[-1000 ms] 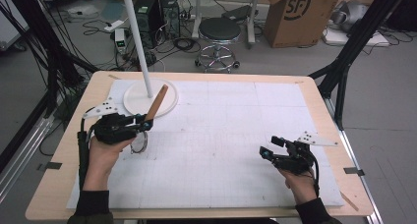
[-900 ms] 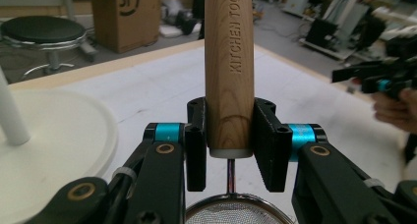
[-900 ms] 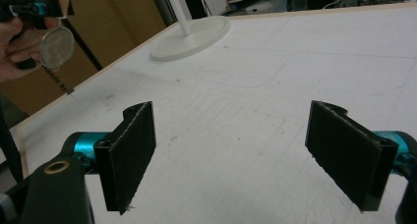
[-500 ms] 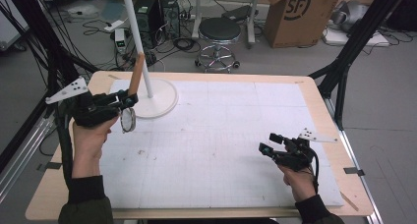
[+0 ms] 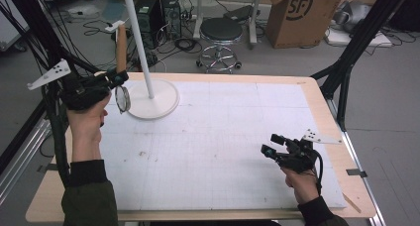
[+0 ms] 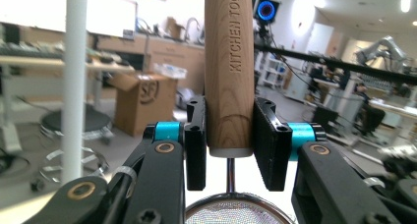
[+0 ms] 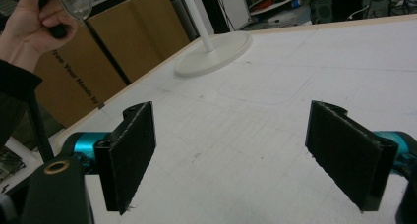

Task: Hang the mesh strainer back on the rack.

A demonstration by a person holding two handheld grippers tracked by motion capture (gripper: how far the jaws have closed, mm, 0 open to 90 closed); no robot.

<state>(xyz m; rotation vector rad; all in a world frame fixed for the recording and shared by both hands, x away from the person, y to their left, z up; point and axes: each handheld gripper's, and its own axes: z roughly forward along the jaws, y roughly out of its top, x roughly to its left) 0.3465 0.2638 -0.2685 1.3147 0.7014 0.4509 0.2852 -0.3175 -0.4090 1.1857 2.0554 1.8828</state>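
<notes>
Gripping a wooden-handled strainer point(image 5: 120, 57), the left gripper point(image 5: 113, 80) has its two black jaws shut flat on the lower end of the handle point(image 6: 229, 67), which stands upright with the words KITCHEN TOOL running up it. Below the jaws, the round mesh bowl point(image 5: 122, 98) hangs on a thin metal neck. This strainer is held in the air over the desk's far left corner, just beside the white pole point(image 5: 138, 42) of a stand whose round base point(image 5: 157, 99) sits on the white mat point(image 5: 223, 141).

Step in hand, as judged: carrying the strainer up toward the stand, probably to hang it or set it there. To do it well, the grip should stay square on the handle so the heavier mesh end cannot swing, and the handle should be kept clear of the pole until alignment is sure. Any hook or peg lies above the pictures, so the target cannot be confirmed.

At the near right corner of the desk, the right gripper point(image 5: 270, 147) hovers low over the mat with its jaws wide apart and nothing between the pads point(image 7: 133, 150)
</notes>
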